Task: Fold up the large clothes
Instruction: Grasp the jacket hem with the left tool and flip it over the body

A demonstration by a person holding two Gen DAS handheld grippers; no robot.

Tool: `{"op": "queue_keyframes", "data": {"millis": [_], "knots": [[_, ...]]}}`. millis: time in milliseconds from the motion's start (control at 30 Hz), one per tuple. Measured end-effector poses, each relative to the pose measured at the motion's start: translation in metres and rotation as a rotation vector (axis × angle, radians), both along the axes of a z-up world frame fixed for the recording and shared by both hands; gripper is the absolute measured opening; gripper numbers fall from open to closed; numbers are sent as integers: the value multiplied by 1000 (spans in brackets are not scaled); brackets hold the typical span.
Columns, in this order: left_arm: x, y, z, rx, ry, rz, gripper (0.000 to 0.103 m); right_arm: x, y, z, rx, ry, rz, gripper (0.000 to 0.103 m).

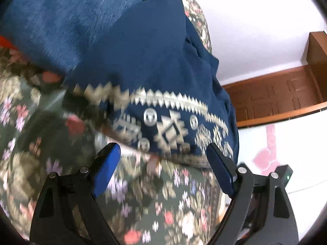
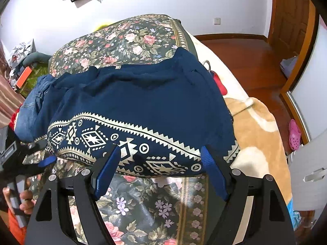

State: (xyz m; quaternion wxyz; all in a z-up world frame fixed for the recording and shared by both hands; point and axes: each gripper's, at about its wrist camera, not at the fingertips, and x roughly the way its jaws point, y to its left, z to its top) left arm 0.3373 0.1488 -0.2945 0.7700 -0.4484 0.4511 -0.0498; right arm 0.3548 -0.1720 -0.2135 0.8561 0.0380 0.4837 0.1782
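A navy sweater (image 2: 143, 102) with a cream patterned band along its hem lay spread on the floral bedspread (image 2: 126, 38), its hem toward the near edge of the bed and its neck toward the far end. Jeans (image 2: 32, 110) lay bunched against the sweater's left side, partly under it. A tan blanket (image 2: 255, 126) covered the bed's right edge, past the sweater.

The right gripper (image 2: 161, 173) hung over the hem with its jaws wide apart; the blue pads (image 2: 106, 175) straddled the patterned band, and nothing was clamped between them. I could not tell whether the tips touched the cloth.

The left gripper (image 1: 163, 169) sat near the hem's left corner, its view blurred. Its jaws stood wide apart too, with only bedspread between them, the hem just beyond the tips. A hand (image 2: 24, 202) gripped its handle at the bed's near left side.
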Motion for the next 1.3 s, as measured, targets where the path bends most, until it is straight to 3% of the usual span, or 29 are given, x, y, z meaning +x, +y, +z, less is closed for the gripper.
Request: {"op": "queue_keyframes", "data": {"millis": [267,433,567,700,800,967,1033,1200,1300], "knots": [[53,-1,3,29,-55,-2,86,1,6,-8,-10,16,-3,78],[85,-13,9,111,-53,-30,83,-1,9,-7,-10,24,-1,78],[90,-22,26,230,-37,8,39,-5,11,1,10,26,8,78],[86,-42,70,397,-126,1,20,-9,17,15,1,1,21,78],[78,-55,114,515,-226,-4,17,-10,25,21,-9,-6,44,78],[60,-57,167,557,-340,29,16,-12,46,41,22,-47,85,78],[30,-51,184,569,-387,62,16,-13,56,51,56,-68,100,78],[-3,-42,200,670,-422,88,16,-15,102,55,115,-82,167,86],[-10,-39,195,696,-399,70,16,-21,140,38,75,-79,251,86]]}}
